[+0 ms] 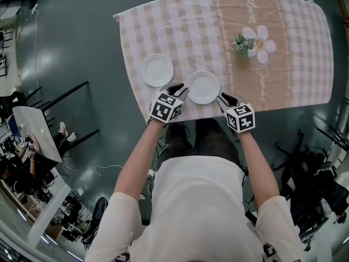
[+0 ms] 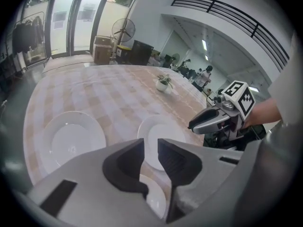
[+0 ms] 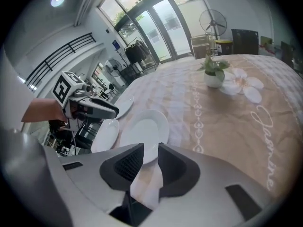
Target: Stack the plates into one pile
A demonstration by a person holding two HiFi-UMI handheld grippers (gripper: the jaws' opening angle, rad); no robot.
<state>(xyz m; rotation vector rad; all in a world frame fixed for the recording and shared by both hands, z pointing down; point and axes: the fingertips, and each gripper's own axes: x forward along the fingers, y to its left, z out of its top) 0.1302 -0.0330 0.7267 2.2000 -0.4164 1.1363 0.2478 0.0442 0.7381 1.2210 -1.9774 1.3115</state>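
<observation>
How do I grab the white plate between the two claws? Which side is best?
Probably pinch the plate by its rim, coming from the near side by the table edge. It lies flat on the tablecloth, so only the upturned rim offers a thin edge, one jaw over and one under. The open right claw faces that edge.

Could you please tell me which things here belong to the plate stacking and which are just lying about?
For the job: left plate, middle plate, near plate, left gripper, right gripper.
Just lying about: potted plant, tablecloth, fan.
</observation>
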